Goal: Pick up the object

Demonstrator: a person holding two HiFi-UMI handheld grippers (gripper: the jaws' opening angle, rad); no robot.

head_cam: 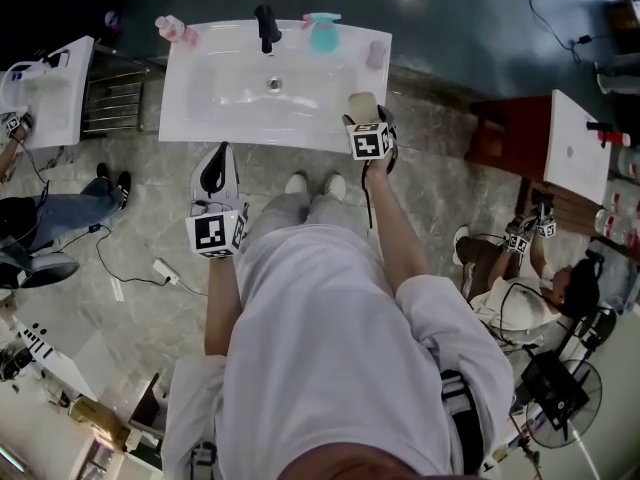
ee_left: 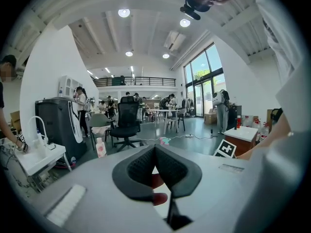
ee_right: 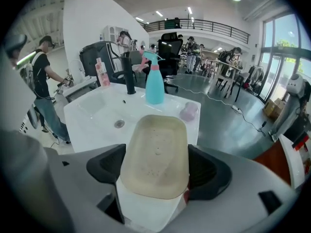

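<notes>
A beige, rounded soap bar [ee_right: 154, 154] sits between the dark pads [ee_right: 208, 171] of my right gripper [ee_right: 154, 165], and both pads press on its sides. In the head view the soap bar [head_cam: 361, 105] shows just past the right gripper [head_cam: 368, 120], over the front right edge of the white sink [head_cam: 215, 93]. Whether it rests on the rim I cannot tell. My left gripper [head_cam: 213, 173] hangs in front of the sink, over the floor. In the left gripper view my left gripper [ee_left: 154, 154] has its jaws shut together with nothing between them.
On the sink's back rim stand a black tap [head_cam: 266, 28], a teal spray bottle [head_cam: 322, 33], a pink bottle [head_cam: 176, 30] and a small lilac piece [head_cam: 376, 55]. Other people work at further sinks left and right. Cables lie on the floor.
</notes>
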